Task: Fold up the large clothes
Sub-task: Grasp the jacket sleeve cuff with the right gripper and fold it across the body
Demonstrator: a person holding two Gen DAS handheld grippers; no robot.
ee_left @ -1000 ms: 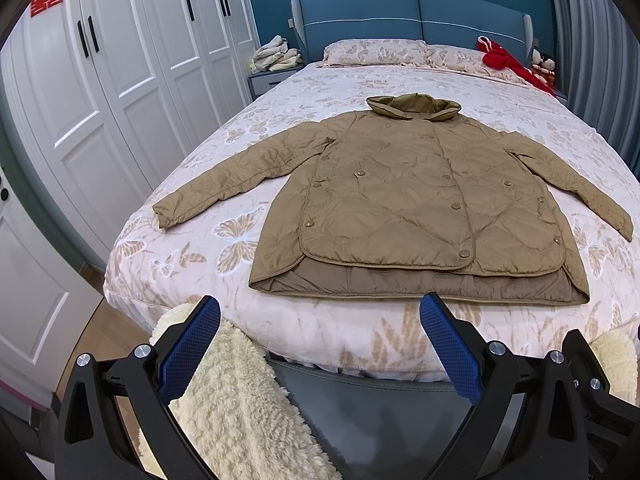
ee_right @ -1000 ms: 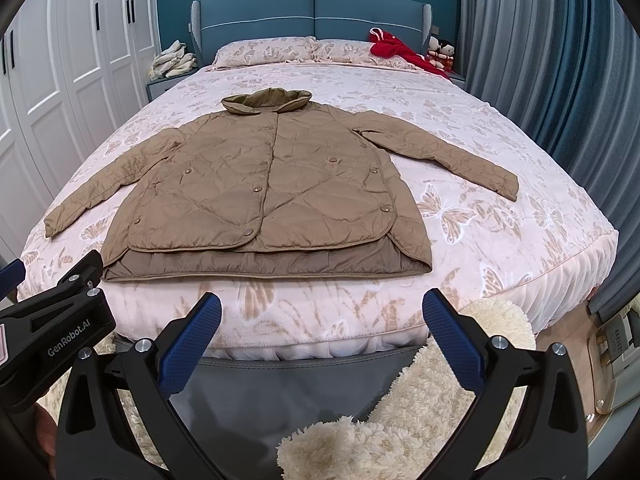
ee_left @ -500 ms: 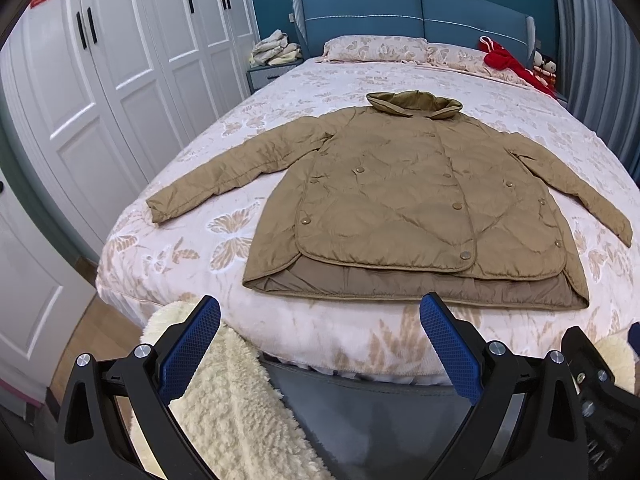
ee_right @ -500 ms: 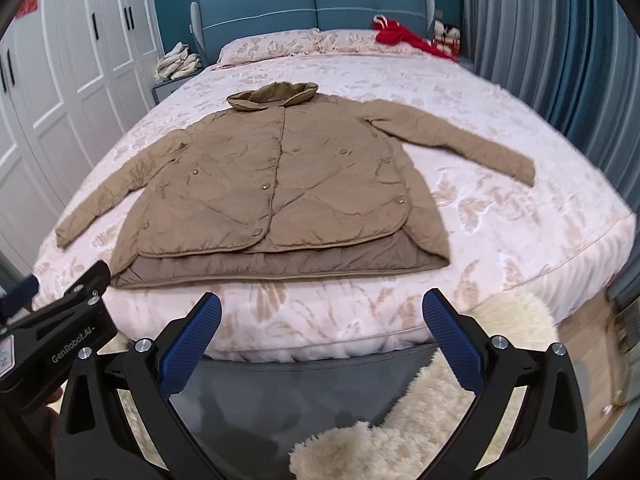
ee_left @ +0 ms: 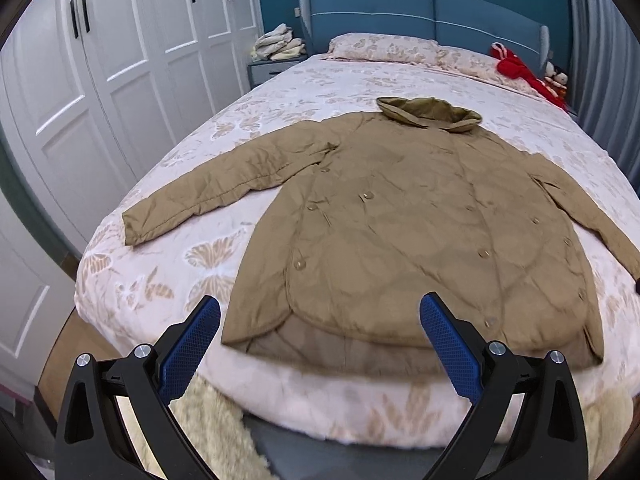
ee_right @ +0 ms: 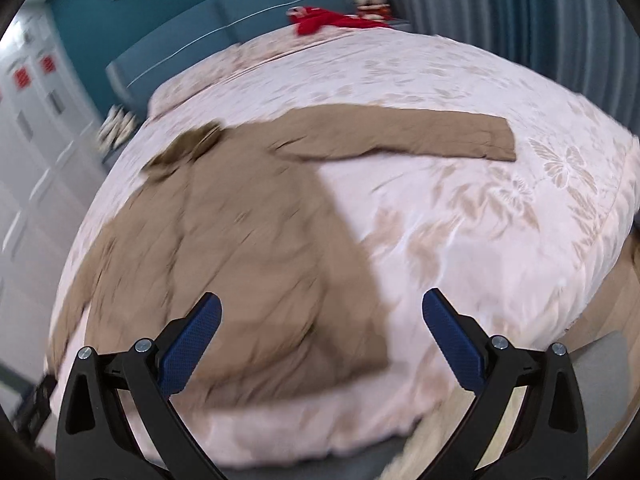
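Floral-quilted bed: tan quilted jacket spread flat. Left gripper, right gripper both gaping, empty. Best: pinch each cuff, fold sleeves inward.

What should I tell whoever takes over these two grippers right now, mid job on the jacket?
Left gripper: jaws open, empty, near the jacket's hem at the foot of the bed.
Right gripper: jaws open, empty, over the hem's right corner; that view is blurred.
Jacket: flat on the bed, front up, buttoned, both sleeves spread out, hood toward the pillows.
Done: jacket laid out, nothing folded yet.
Left: fold in the sleeves, then fold the body, probably starting from the hem.
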